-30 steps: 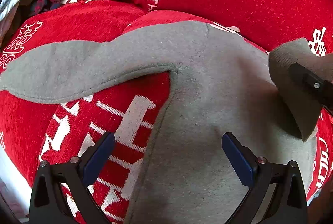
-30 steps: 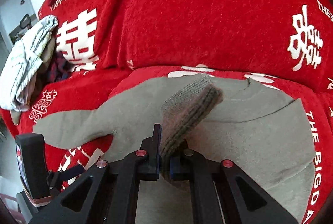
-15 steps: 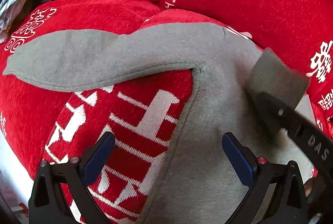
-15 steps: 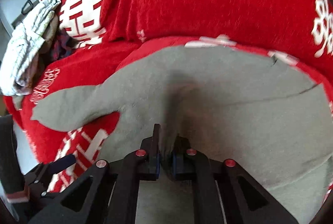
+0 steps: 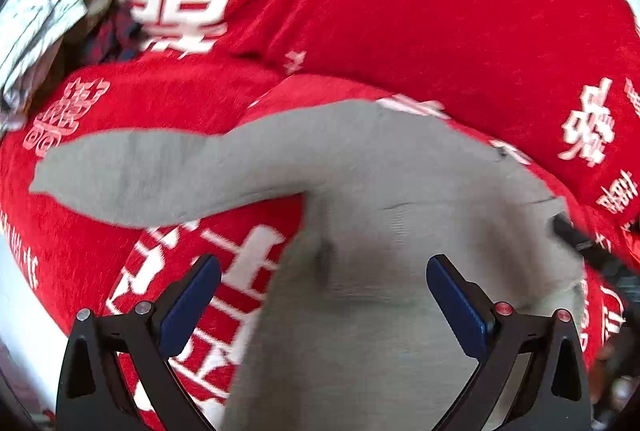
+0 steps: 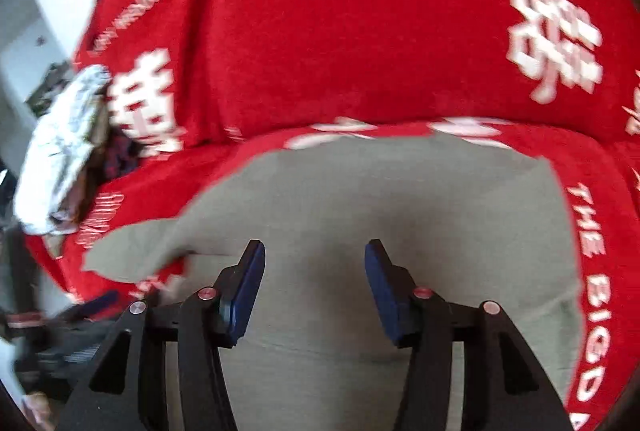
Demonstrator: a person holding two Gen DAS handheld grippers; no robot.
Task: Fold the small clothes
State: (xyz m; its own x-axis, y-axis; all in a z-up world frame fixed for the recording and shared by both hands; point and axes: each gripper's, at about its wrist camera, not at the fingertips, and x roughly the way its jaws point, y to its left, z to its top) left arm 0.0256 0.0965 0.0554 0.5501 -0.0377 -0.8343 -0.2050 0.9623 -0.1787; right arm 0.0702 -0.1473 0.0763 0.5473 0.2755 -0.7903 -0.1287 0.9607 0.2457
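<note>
The grey top (image 5: 400, 231) lies flat on the red sofa cover (image 5: 400, 11), one sleeve (image 5: 160, 167) stretched out to the left. Risk, as judged: that loose sleeve may slide or bunch on the rounded cushion, spoiling the fold. The right gripper (image 6: 314, 287) has just been opening; nothing sits between its half-spread jaws. The left gripper (image 5: 322, 295) stands spread wide above the cloth, holding nothing.

Sweater (image 5: 400, 231) lies flat on the sofa cover (image 5: 400, 31); one sleeve (image 5: 140, 171) extends left; bundled clothes (image 5: 52, 11) behind it, far left.
</note>
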